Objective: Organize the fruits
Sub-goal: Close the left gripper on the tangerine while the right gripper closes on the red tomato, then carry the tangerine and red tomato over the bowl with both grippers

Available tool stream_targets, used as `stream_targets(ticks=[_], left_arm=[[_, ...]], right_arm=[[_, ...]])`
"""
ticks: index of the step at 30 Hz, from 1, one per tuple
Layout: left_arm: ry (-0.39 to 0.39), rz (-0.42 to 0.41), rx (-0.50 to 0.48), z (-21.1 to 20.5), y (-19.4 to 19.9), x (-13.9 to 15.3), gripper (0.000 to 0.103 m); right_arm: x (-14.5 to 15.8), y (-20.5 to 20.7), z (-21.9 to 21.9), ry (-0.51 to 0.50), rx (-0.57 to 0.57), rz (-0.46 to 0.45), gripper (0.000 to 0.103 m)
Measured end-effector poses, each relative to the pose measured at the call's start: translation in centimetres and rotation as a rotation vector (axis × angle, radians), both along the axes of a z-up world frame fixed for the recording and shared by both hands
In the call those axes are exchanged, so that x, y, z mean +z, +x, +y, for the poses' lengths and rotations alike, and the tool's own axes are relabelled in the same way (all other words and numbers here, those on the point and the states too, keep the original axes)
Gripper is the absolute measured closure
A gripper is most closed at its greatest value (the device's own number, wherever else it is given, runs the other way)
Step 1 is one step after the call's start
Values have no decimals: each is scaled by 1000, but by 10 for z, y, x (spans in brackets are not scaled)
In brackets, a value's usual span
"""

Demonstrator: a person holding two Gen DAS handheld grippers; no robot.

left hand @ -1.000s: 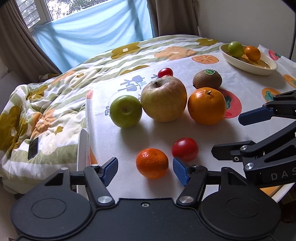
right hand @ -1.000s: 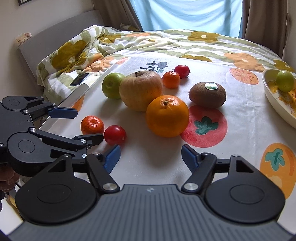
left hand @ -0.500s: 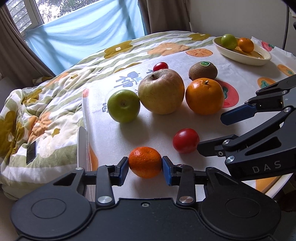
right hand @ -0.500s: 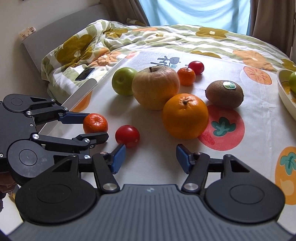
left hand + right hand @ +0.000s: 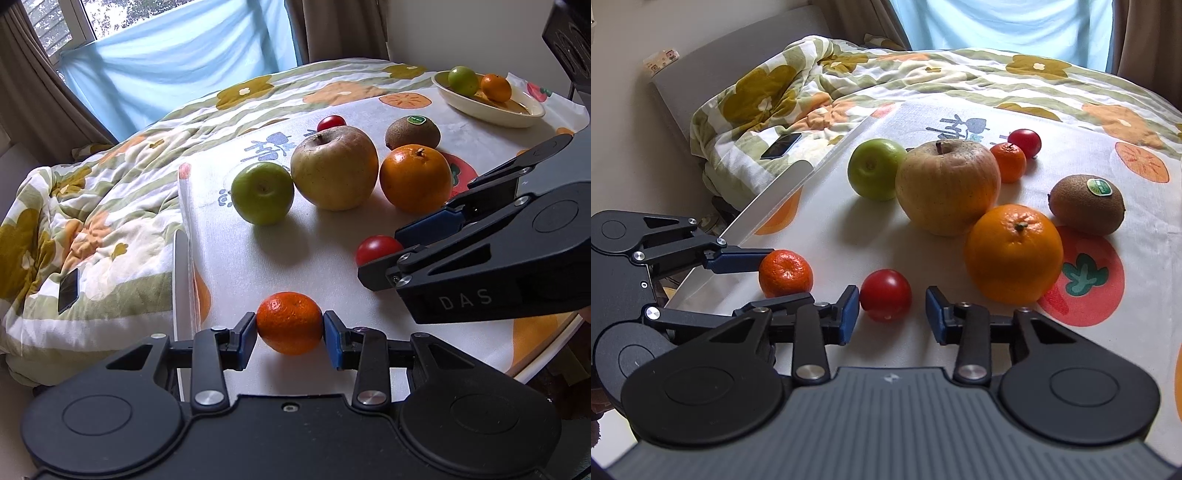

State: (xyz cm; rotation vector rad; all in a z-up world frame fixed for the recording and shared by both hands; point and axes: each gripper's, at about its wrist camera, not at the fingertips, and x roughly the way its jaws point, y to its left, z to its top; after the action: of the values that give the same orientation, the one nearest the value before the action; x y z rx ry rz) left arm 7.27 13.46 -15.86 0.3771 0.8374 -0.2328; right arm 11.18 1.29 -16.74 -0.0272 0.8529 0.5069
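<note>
Left gripper (image 5: 290, 334) clamps small mandarin (image 5: 289, 322); right gripper (image 5: 888, 316) jaws apart around red tomato (image 5: 885, 294).
Mandarin sits near table edge, blue pads touching both its sides. Tomato lies just beside it, right pads not closed on it. Green apple (image 5: 263, 192), big apple (image 5: 334, 166), orange (image 5: 415, 178), kiwi (image 5: 412, 132) sit behind; plate (image 5: 487, 107) at far corner.

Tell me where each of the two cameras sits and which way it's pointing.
Left wrist: sits on the left gripper, looking across the table toward the window; its pads clamp a small mandarin, and the right gripper enters from the right.
Right wrist: sits on the right gripper, looking over the table toward the bed; its open fingers flank a red tomato, and the left gripper shows at left.
Both views share the mandarin, tomato, big apple and big orange.
</note>
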Motion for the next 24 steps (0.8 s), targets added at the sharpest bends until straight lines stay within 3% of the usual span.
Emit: stream_targets(ticks=[3,4,13,24], left_arm=[[1,2,0,0,0,0,61],[2,2,1,0,0,-1,61],[-20,-5,16,-2,-5,7,61],[-44,-38,8,-27,-11,44,61]], right_arm=[[-2,0,2,2,1,6,52],[-2,0,2,0,3,5,57],[8,0,-1,-6,5,-13,58],[46,-11,-37,7,-46,-60,58]])
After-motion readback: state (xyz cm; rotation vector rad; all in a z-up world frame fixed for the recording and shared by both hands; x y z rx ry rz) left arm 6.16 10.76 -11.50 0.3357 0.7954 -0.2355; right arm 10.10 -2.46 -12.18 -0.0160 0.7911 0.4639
